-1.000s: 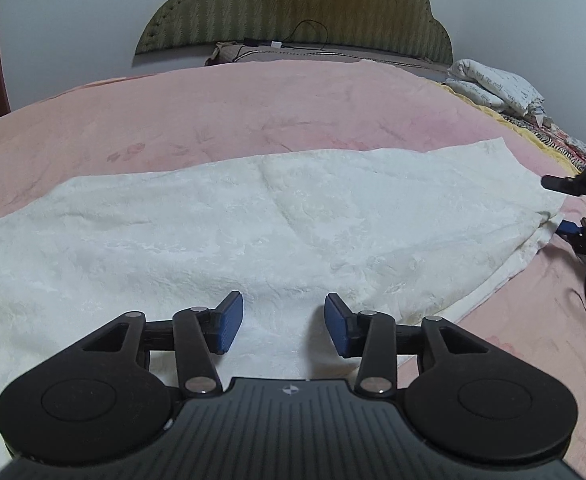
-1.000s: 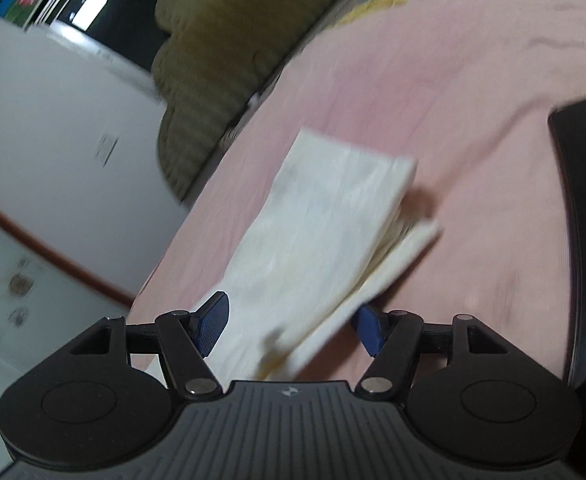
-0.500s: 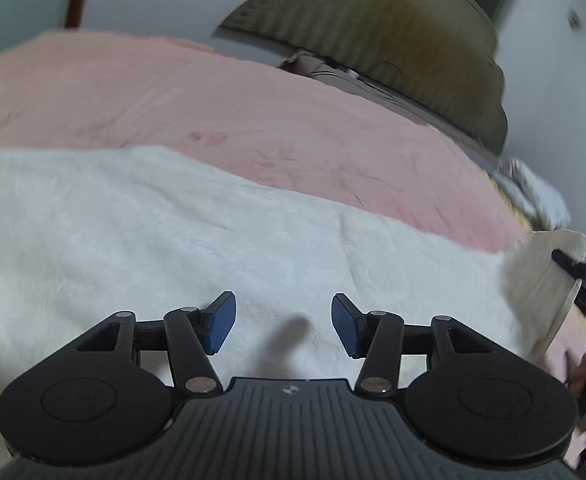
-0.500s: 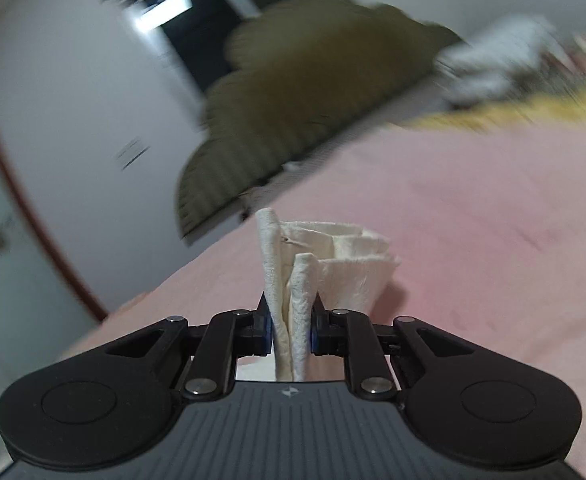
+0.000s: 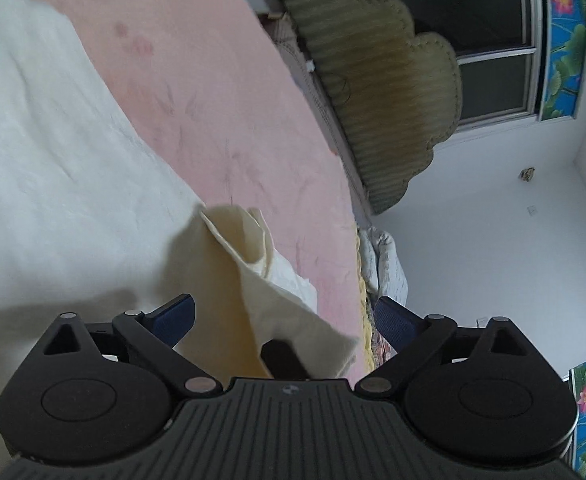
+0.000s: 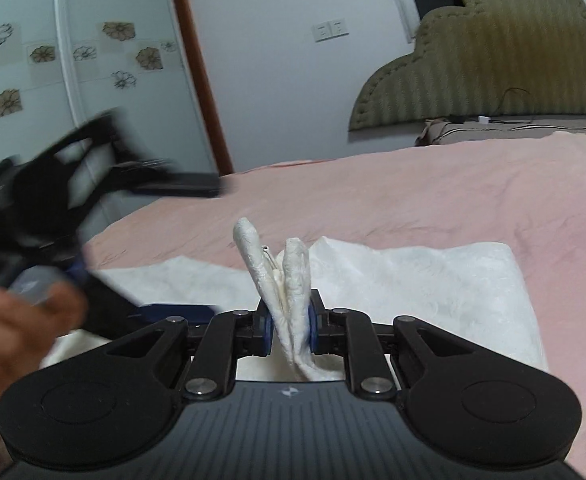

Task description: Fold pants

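Looking along my left gripper [image 5: 283, 320] in the left wrist view, I read its jaws as having just swung wide, with a lifted flap of the cream pants [image 5: 53, 168] standing between the pads but pressed by neither; the garment's long axis runs away up and left over the pink bedcover [image 5: 221, 120]. Right wrist view: my right gripper [image 6: 289, 330] is clamped on a bunched hem of the pants [image 6: 433, 280], the remaining cloth lying ahead and to the right, while the left gripper [image 6: 53, 208] sits blurred just beside it on the left. I judge the right hand nearer to carrying the fold.
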A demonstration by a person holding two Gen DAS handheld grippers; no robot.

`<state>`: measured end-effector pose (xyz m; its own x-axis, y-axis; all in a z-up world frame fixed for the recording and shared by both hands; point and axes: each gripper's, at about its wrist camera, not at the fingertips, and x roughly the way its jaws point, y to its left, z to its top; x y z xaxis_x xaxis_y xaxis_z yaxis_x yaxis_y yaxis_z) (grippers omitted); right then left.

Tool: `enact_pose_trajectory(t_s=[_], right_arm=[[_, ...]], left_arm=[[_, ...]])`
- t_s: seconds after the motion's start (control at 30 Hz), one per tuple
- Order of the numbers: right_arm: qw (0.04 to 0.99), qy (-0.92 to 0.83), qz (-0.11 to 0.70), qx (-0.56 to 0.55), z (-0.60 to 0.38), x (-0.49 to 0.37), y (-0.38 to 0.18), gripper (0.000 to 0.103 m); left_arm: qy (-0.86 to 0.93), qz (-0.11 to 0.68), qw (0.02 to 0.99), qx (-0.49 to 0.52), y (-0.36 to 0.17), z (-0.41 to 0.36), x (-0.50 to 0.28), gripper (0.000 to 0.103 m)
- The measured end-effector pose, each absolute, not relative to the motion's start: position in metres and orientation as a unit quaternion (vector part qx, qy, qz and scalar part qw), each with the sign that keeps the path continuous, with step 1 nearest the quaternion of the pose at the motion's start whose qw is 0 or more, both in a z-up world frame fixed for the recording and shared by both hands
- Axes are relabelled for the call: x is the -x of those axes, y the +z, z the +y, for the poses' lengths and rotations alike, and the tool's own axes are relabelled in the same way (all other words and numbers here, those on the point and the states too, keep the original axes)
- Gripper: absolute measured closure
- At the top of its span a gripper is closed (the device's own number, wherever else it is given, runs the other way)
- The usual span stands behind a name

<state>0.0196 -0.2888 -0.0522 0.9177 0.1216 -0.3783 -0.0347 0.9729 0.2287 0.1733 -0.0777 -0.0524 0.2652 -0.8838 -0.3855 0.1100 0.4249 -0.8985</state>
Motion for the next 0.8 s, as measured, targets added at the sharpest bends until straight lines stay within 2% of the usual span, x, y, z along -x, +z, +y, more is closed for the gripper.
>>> enact_pose_trajectory(t_s=[0.1, 0.13, 0.17, 0.2, 0.23, 0.27, 0.3, 0.33, 0.53, 0.6, 0.63, 0.67, 0.8], right_arm=[[0.976, 0.049, 0.203, -0.058, -0.271, -0.017, -0.05, 0.087], [0.977, 0.055, 0.203, -0.041, -0.266, -0.014, -0.05, 0.087], [0.977, 0.062, 0.203, -0.026, -0.259, -0.013, -0.05, 0.087], [0.977, 0.069, 0.201, -0.012, -0.253, -0.012, -0.049, 0.087], [0.977, 0.074, 0.198, 0.005, -0.246, -0.011, -0.05, 0.087], [0.977, 0.081, 0.197, 0.018, -0.24, -0.012, -0.05, 0.087], [0.976, 0.089, 0.196, 0.025, -0.235, -0.014, -0.051, 0.087], [0.975, 0.103, 0.196, 0.026, -0.229, -0.017, -0.051, 0.087], [0.964, 0.173, 0.191, 0.065, -0.189, -0.028, -0.057, 0.086], [0.953, 0.182, 0.226, 0.085, -0.177, -0.037, -0.064, 0.08], [0.948, 0.183, 0.242, 0.09, -0.174, -0.039, -0.067, 0.077], [0.946, 0.19, 0.247, 0.09, -0.174, -0.036, -0.068, 0.075], [0.947, 0.221, 0.23, 0.037, -0.2, -0.014, -0.057, 0.075]], left_arm=[[-0.359, 0.512, 0.67, 0.4, -0.062, -0.097, -0.185, 0.012], [-0.358, 0.511, 0.676, 0.392, -0.062, -0.099, -0.188, 0.022], [-0.355, 0.509, 0.688, 0.377, -0.06, -0.1, -0.191, 0.041], [-0.351, 0.507, 0.706, 0.348, -0.056, -0.101, -0.192, 0.053], [-0.345, 0.503, 0.728, 0.313, -0.051, -0.1, -0.193, 0.078], [-0.335, 0.496, 0.751, 0.278, -0.046, -0.098, -0.193, 0.089], [-0.325, 0.486, 0.772, 0.248, -0.041, -0.095, -0.189, 0.09], [-0.319, 0.473, 0.79, 0.224, -0.036, -0.091, -0.185, 0.097], [-0.268, 0.373, 0.883, 0.095, -0.012, -0.06, -0.146, 0.096], [-0.244, 0.373, 0.893, 0.064, -0.016, -0.054, -0.137, 0.08], [-0.223, 0.38, 0.896, 0.051, -0.019, -0.051, -0.135, 0.065], [-0.2, 0.386, 0.899, 0.044, -0.023, -0.047, -0.135, 0.058], [-0.119, 0.372, 0.921, 0.014, -0.024, -0.019, -0.123, 0.056]])
